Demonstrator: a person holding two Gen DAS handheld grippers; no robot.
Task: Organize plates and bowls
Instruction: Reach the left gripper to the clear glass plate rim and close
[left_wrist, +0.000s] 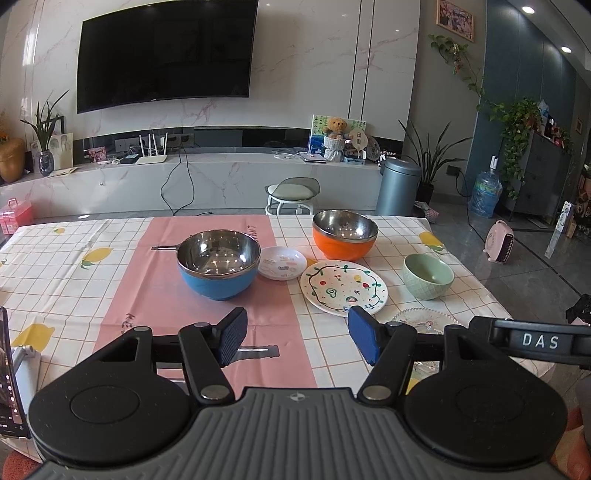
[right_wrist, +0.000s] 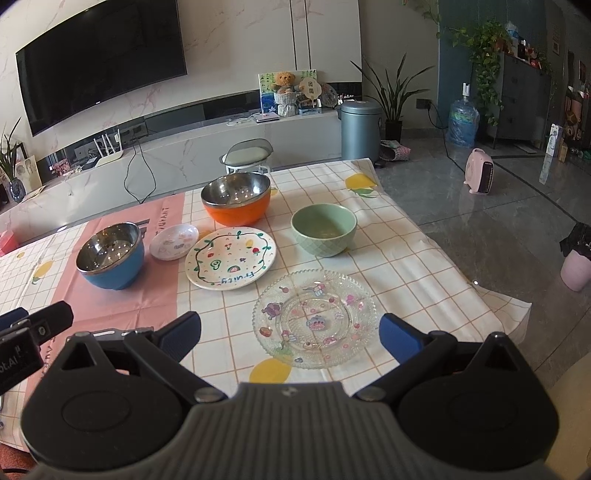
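Note:
On the table stand a blue steel-lined bowl, an orange steel-lined bowl, and a green ceramic bowl. Between them lie a small white dish and a painted white plate. A clear glass plate lies nearest. My left gripper is open and empty, in front of the blue bowl and painted plate. My right gripper is open and empty, its fingers on either side of the glass plate's near edge.
The checked lemon tablecloth with a pink runner covers the table. The table's right edge drops to the floor. A phone on a stand is at the near left. A stool stands behind the table.

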